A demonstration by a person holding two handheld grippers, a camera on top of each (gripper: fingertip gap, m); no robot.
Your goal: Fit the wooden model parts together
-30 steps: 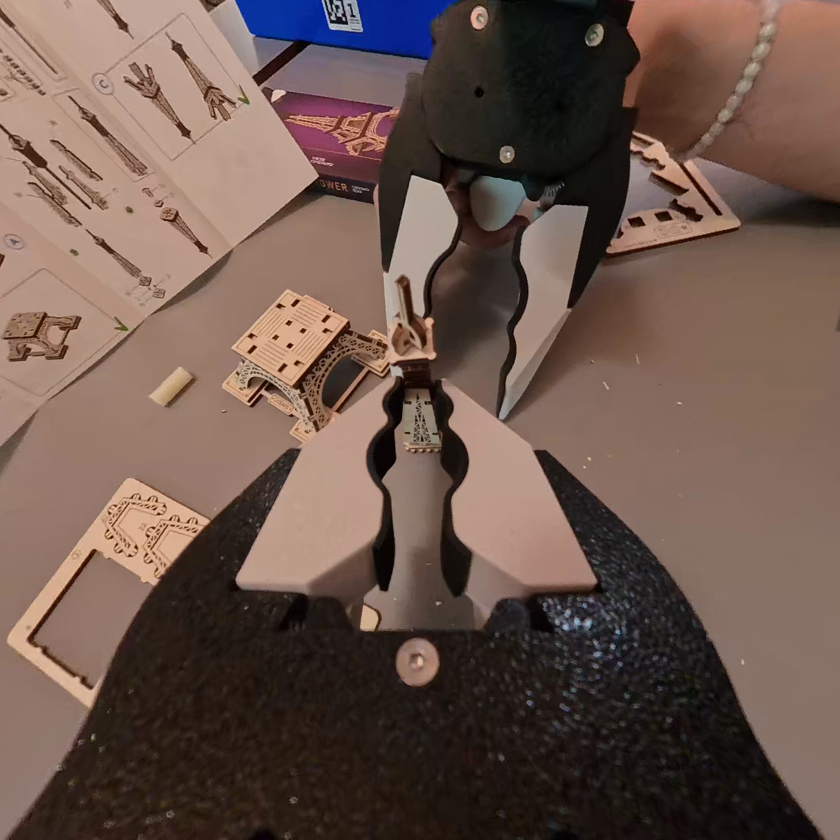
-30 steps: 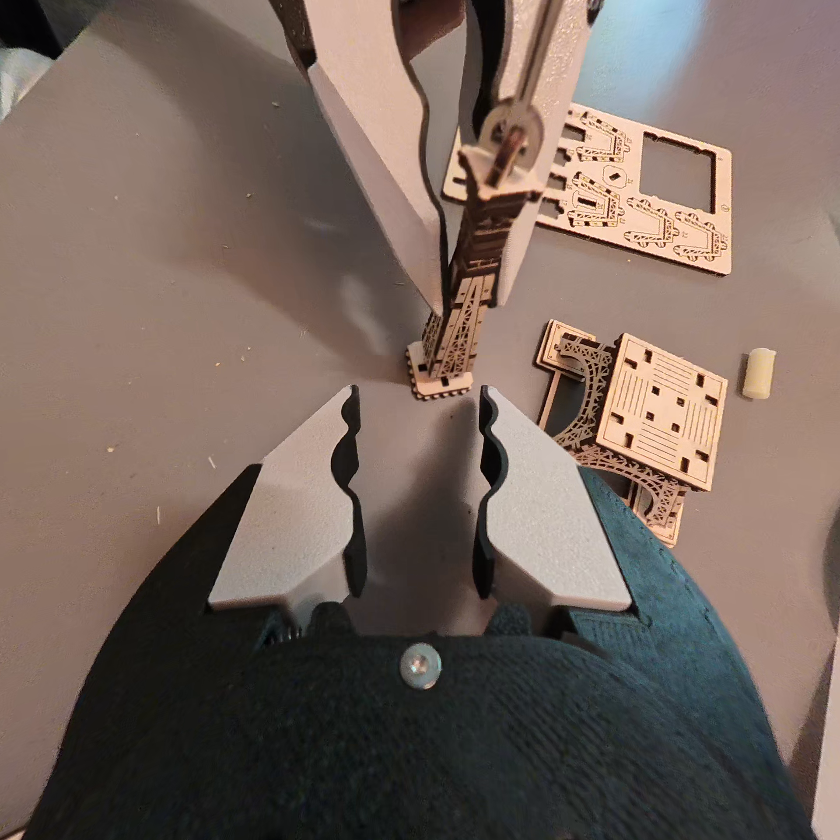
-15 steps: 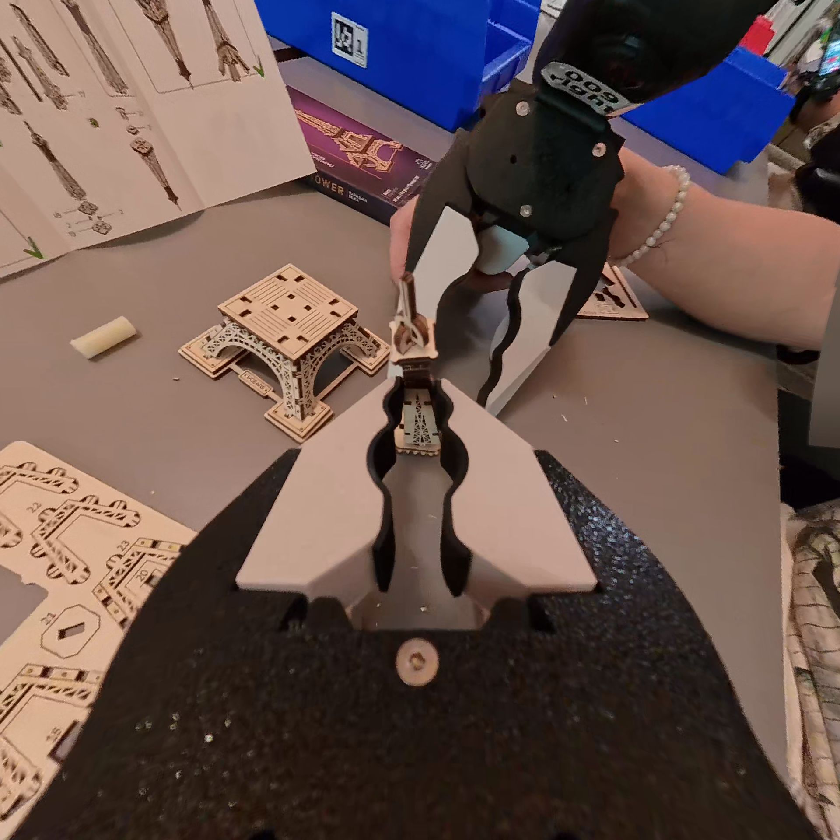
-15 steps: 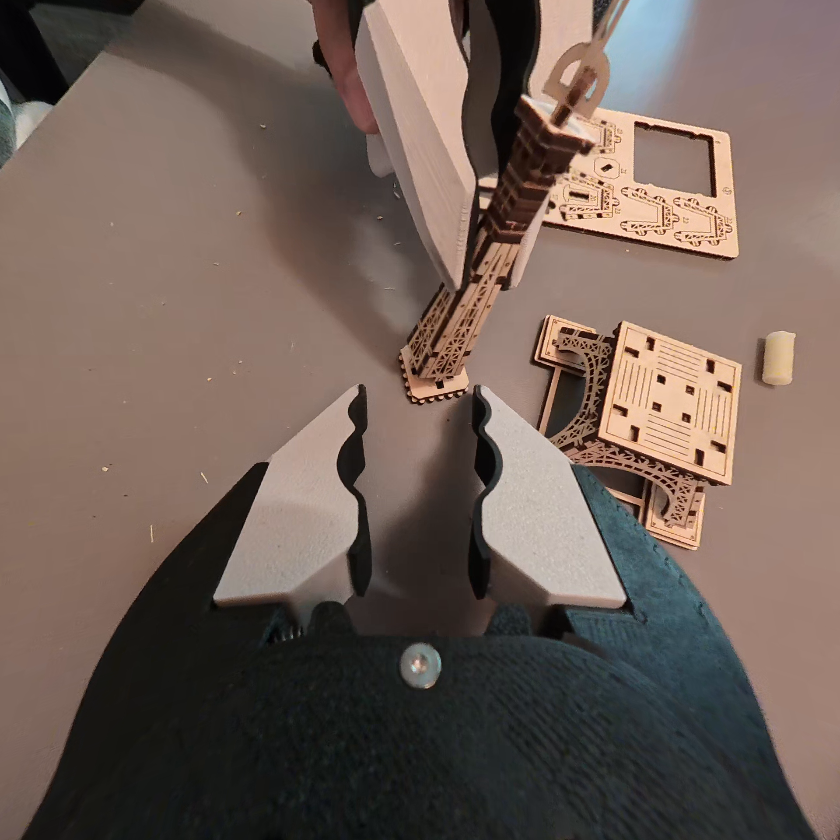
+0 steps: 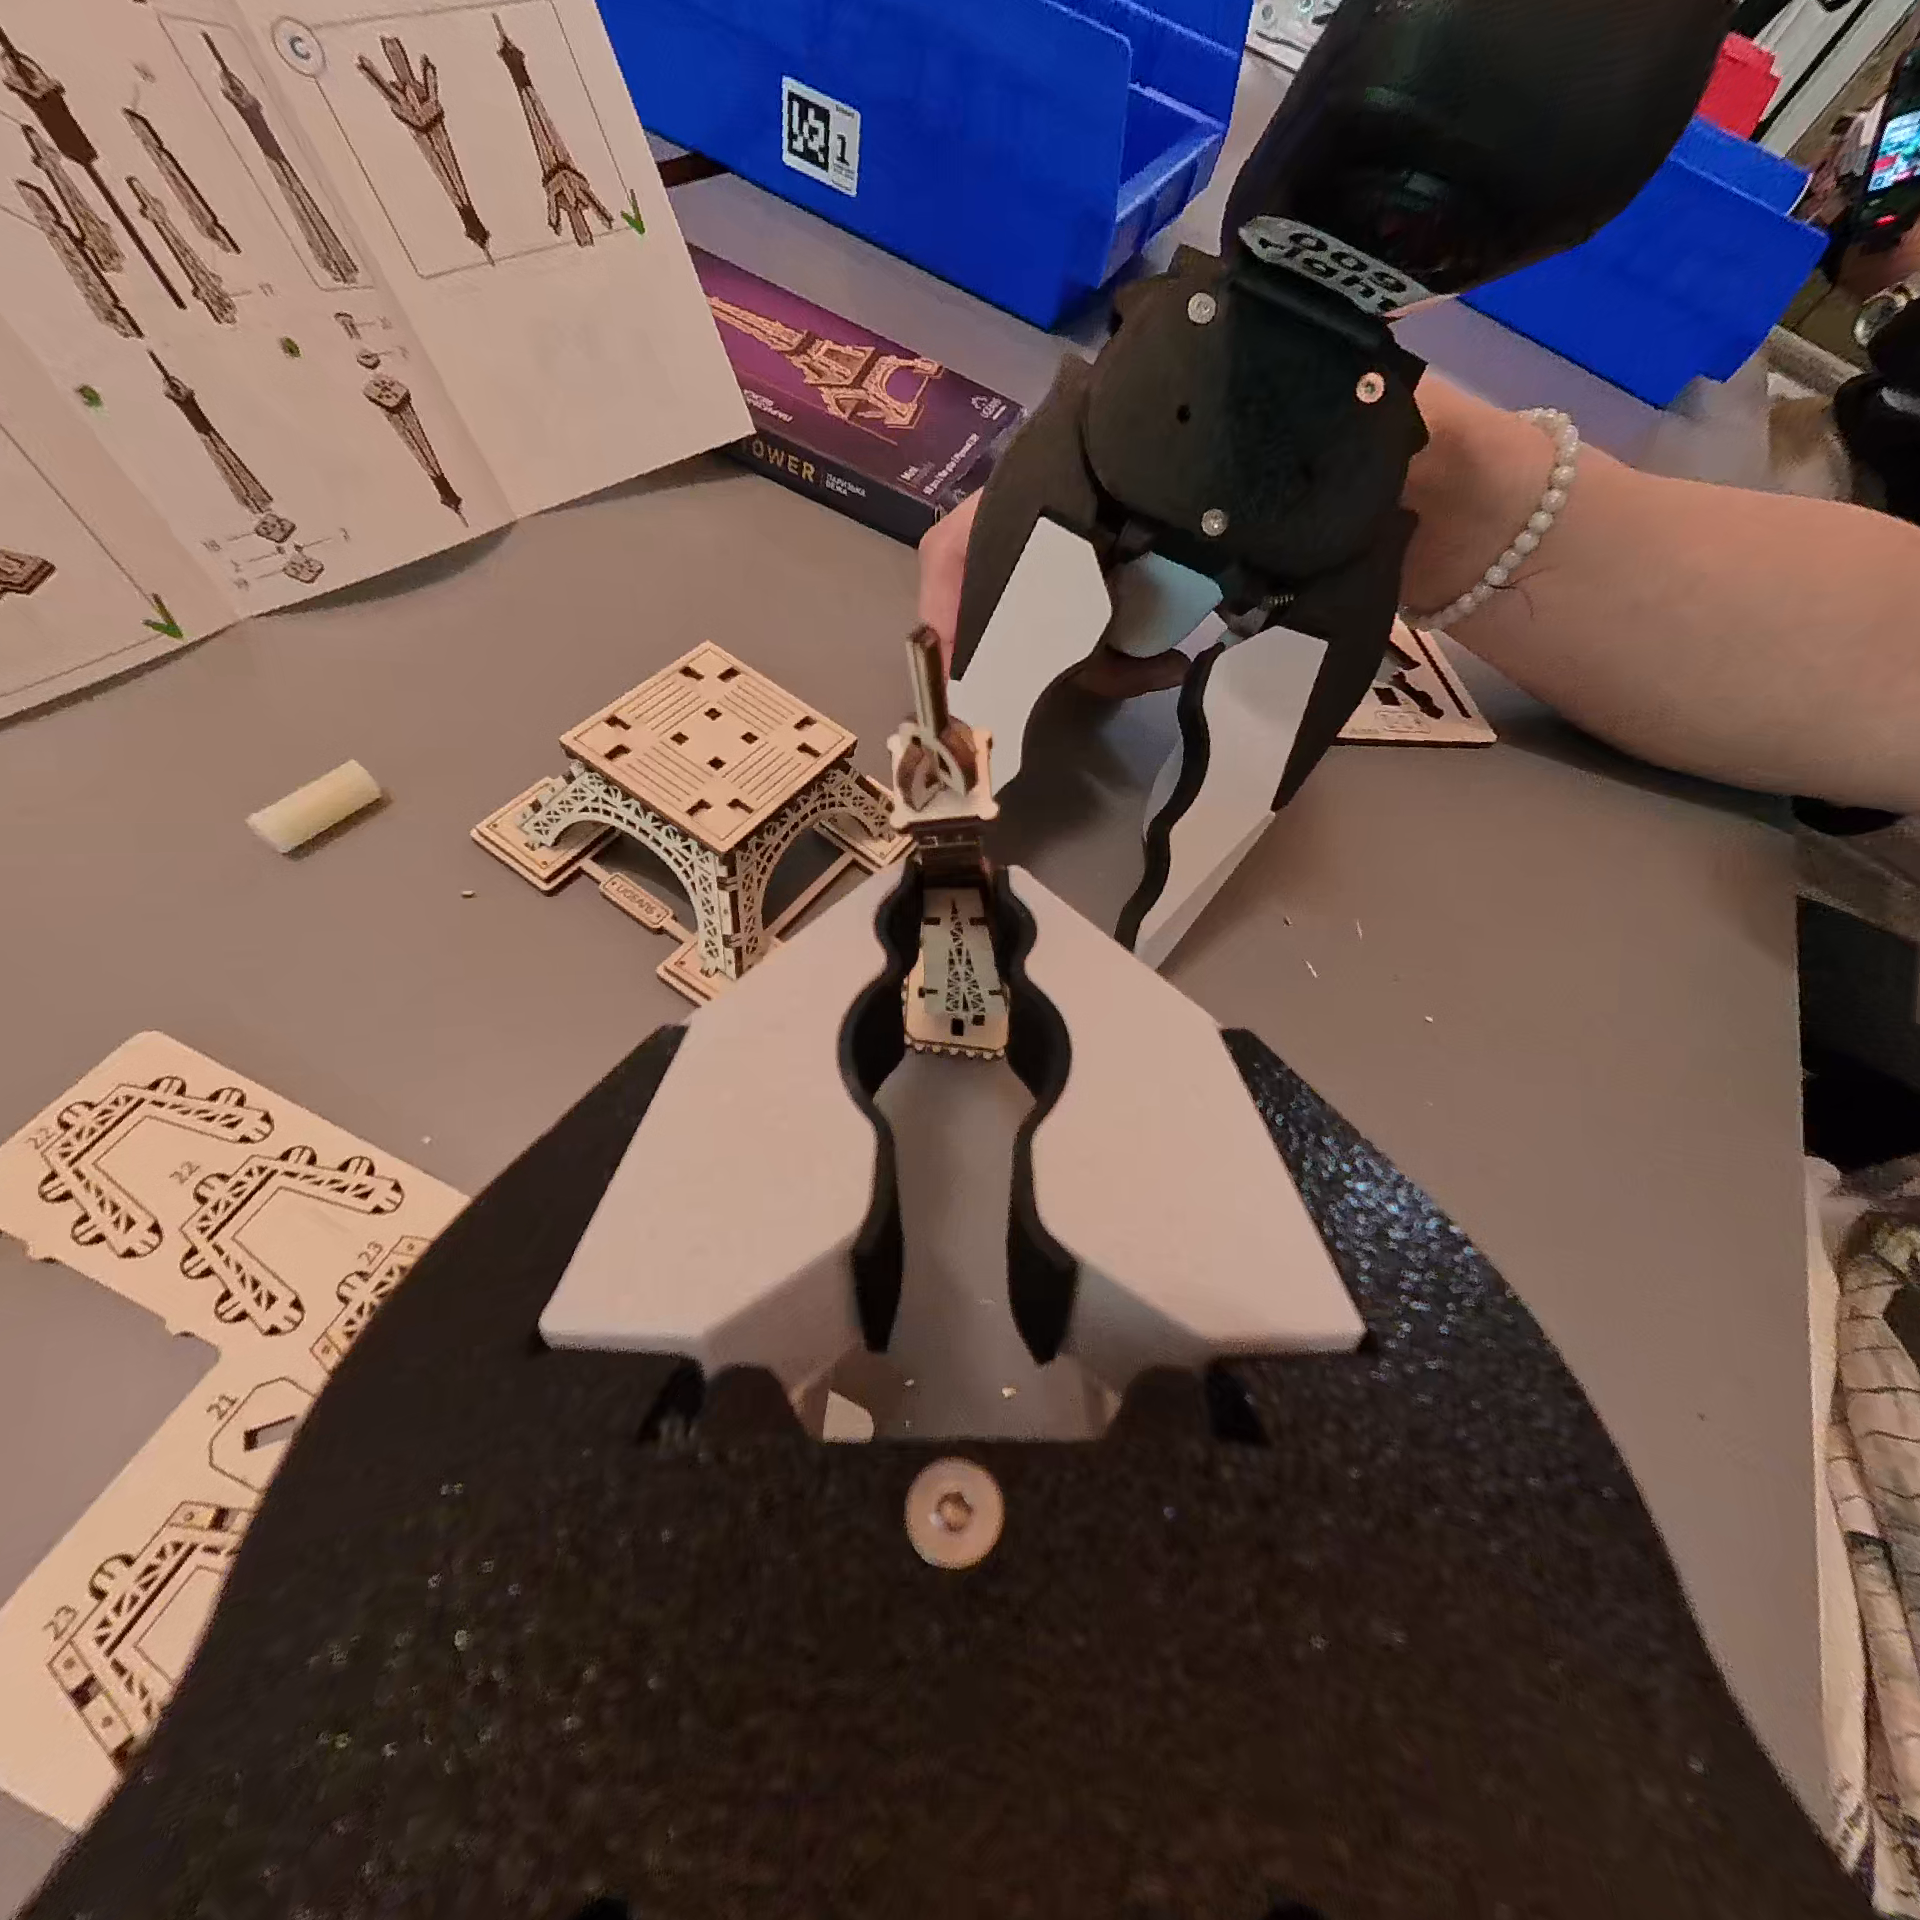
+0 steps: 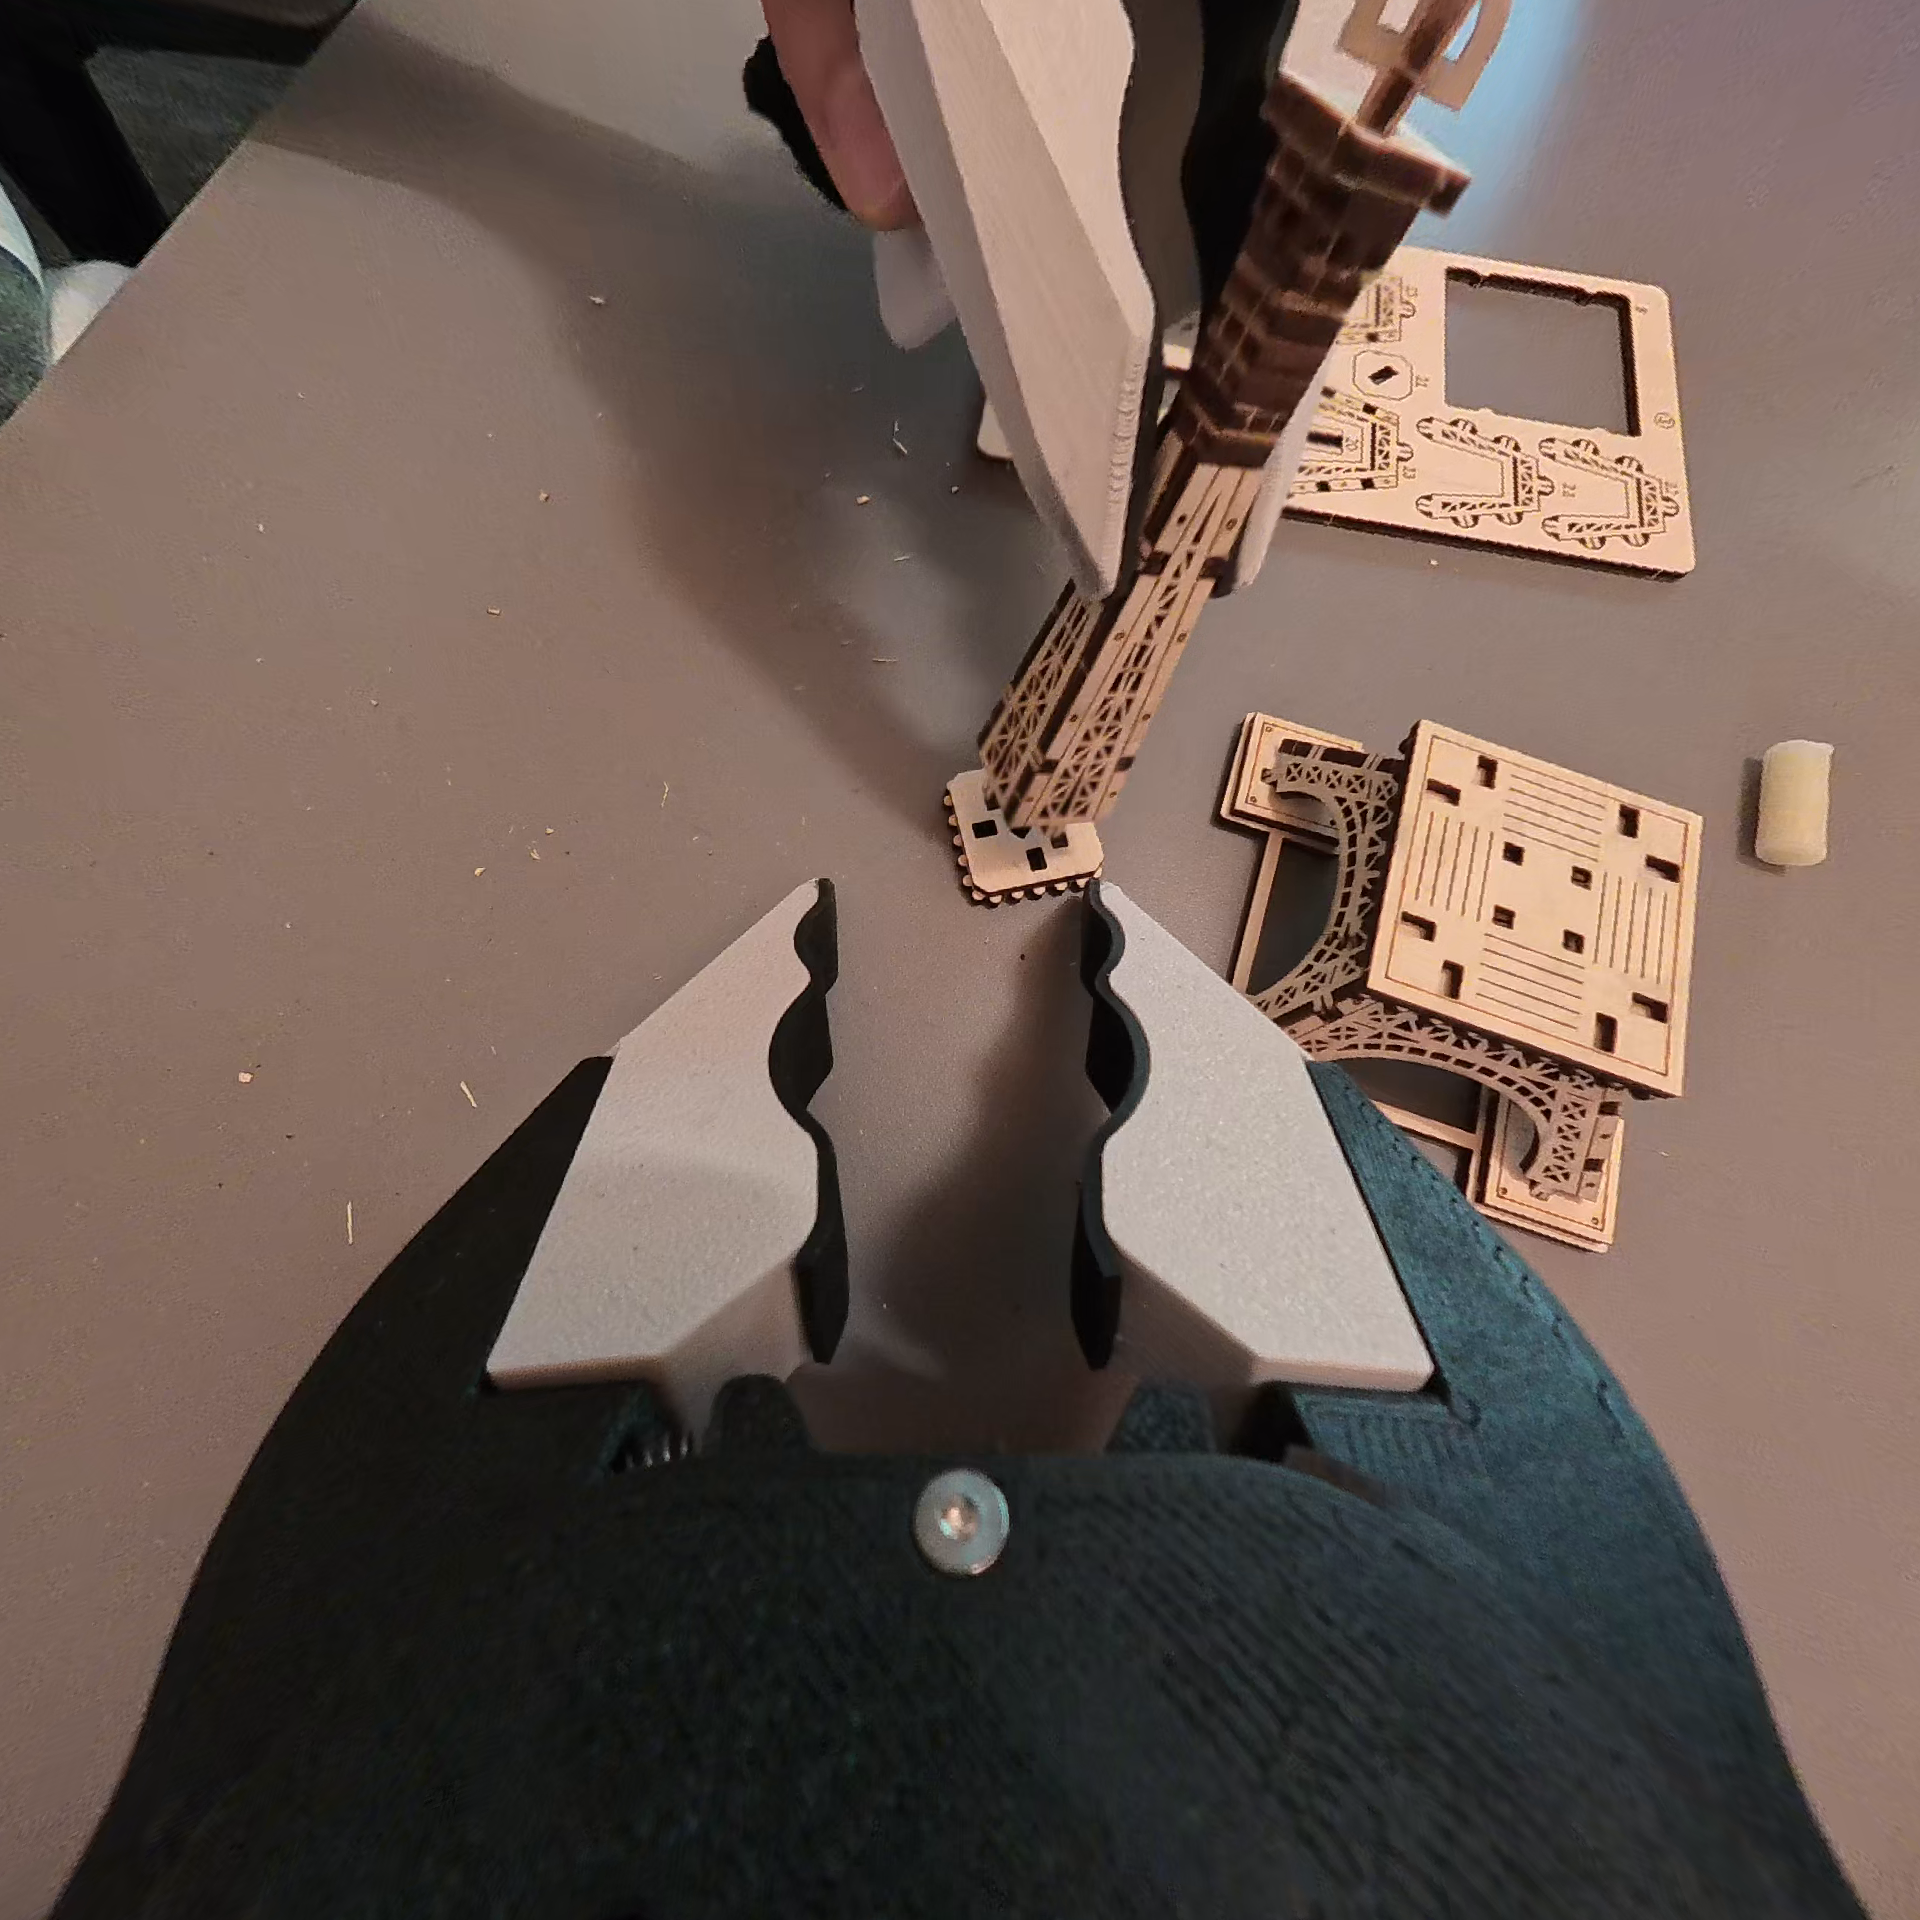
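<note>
My left gripper (image 5: 951, 883) is shut on the wooden tower spire (image 5: 958, 971), which stands up between its fingers. In the right wrist view the spire (image 6: 1081, 717) leans to the upper right in the left gripper (image 6: 1164, 561), its square foot at or just above the table. My right gripper (image 6: 961, 894) is open and empty, its fingertips just short of that foot. It also shows in the left wrist view (image 5: 1091, 862), behind the spire. The arched tower base (image 5: 717, 790) stands on the table left of the spire; in the right wrist view the base (image 6: 1517, 904) is at the right.
Cut-out part sheets lie on the grey table (image 5: 156, 1247) (image 6: 1558, 436) (image 5: 1413, 707). A cream cylinder (image 5: 312, 805) lies beside the base. Instruction sheets (image 5: 312, 312), a purple box (image 5: 852, 384) and blue bins (image 5: 987, 125) stand behind. A person's arm (image 5: 1662, 603) holds the right gripper. The cream cylinder (image 5: 312, 805) is about 15 centimetres from both grippers' fingertips. It turns up in the right wrist view (image 6: 1801, 798) as well.
The left gripper has tilted the spire from nearly upright to a clear lean and has drawn back and up. The right gripper stays open and has backed off a little.
</note>
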